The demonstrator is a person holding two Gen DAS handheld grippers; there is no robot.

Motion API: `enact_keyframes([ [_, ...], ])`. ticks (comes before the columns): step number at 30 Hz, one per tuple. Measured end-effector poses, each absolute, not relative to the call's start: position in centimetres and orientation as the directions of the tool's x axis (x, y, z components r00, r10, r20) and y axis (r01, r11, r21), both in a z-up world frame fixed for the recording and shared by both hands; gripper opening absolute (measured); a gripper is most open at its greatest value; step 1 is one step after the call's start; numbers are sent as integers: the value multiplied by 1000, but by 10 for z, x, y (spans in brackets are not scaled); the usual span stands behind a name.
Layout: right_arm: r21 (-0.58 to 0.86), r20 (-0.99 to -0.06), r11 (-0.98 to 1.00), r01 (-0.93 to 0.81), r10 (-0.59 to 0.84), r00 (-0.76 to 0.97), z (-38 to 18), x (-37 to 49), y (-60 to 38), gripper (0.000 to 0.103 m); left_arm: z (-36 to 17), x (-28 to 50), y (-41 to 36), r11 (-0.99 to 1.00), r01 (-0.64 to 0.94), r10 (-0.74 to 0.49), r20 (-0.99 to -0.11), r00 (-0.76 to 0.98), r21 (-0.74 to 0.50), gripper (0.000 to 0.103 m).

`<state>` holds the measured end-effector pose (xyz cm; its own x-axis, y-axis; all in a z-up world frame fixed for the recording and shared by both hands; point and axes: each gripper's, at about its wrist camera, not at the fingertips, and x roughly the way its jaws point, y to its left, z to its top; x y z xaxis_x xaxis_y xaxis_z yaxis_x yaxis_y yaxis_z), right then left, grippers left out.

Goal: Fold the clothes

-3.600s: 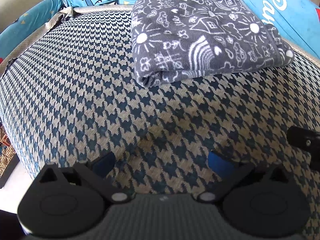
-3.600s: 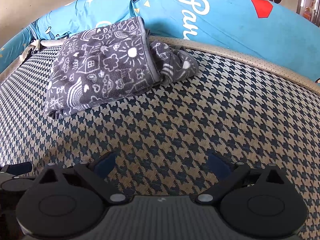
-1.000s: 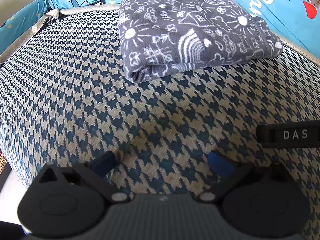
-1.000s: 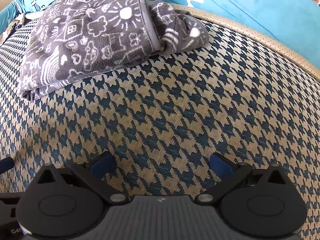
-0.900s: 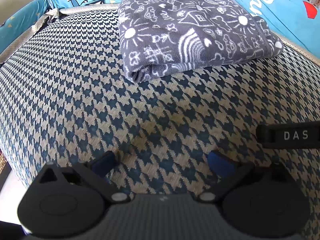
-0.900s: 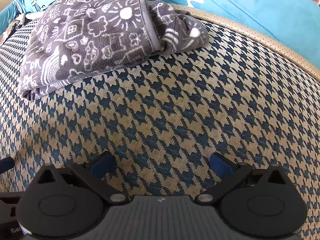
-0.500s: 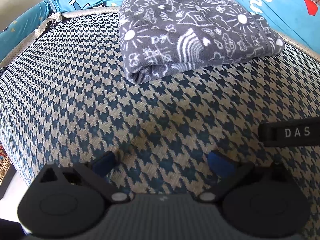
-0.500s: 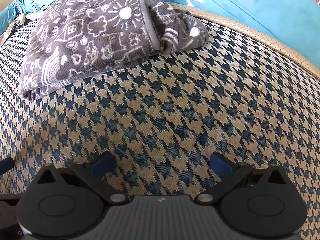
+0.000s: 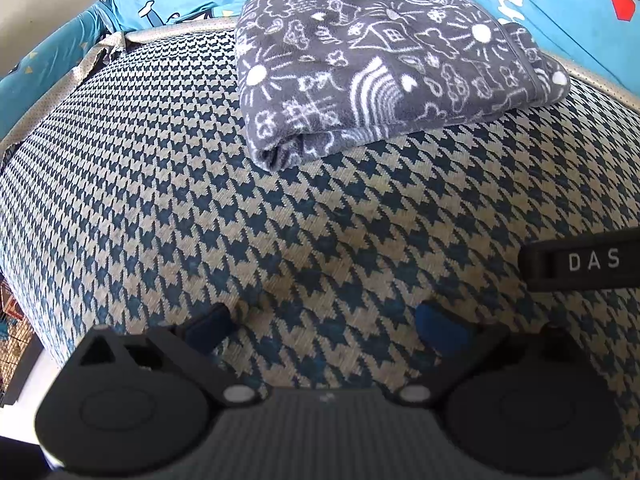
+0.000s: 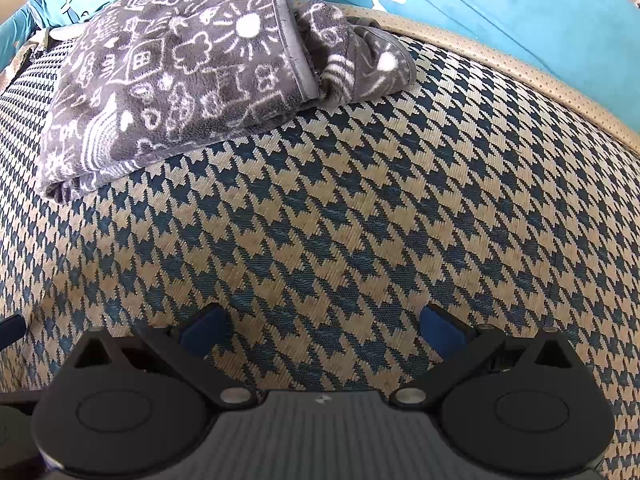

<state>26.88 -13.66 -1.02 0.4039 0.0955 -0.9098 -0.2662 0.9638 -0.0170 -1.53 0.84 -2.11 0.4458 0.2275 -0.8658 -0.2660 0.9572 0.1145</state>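
While the left hand-held gripper hangs low over the houndstooth-patterned cushion, its two blue-padded fingers stand wide apart with nothing between them, only bare blue-and-beige weave showing in the gap. It points forward toward the folded grey fleece garment, which lies well ahead of it near the far edge of the cushion. The right hand-held gripper is posed the same way, low and level over the cushion, its fingers likewise spread and empty. From its view the folded grey fleece garment sits ahead and to the left, printed with white doodles of suns, houses and clouds.

The garment is folded into a thick rectangle, its rolled fold edge facing the grippers; on its right side a looser part bulges out from under the hemmed top layer. Its far edge touches the bright blue printed fabric behind the cushion's beige piped border.

At the right edge of the left wrist view, a black bar lettered "DAS" juts in, cut off by the frame; what it belongs to cannot be told. White lettering on the blue fabric is cropped and unreadable. No hand or sleeve is visible in either view.
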Motion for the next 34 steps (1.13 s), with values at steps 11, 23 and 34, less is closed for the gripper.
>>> enact_keyframes([
  [11, -15, -911, 963, -270, 98, 401, -12, 297, -149, 103, -20, -16, 3, 955, -256, 252, -857, 450, 147, 103],
  [23, -14, -911, 962, -272, 99, 399, -12, 320, -156, 103, -19, -20, -5, 955, -258, 252, -857, 449, 146, 103],
  [34, -15, -912, 962, -273, 99, 398, -15, 336, -163, 103, -20, -21, -5, 956, -260, 247, -858, 450, 138, 103],
])
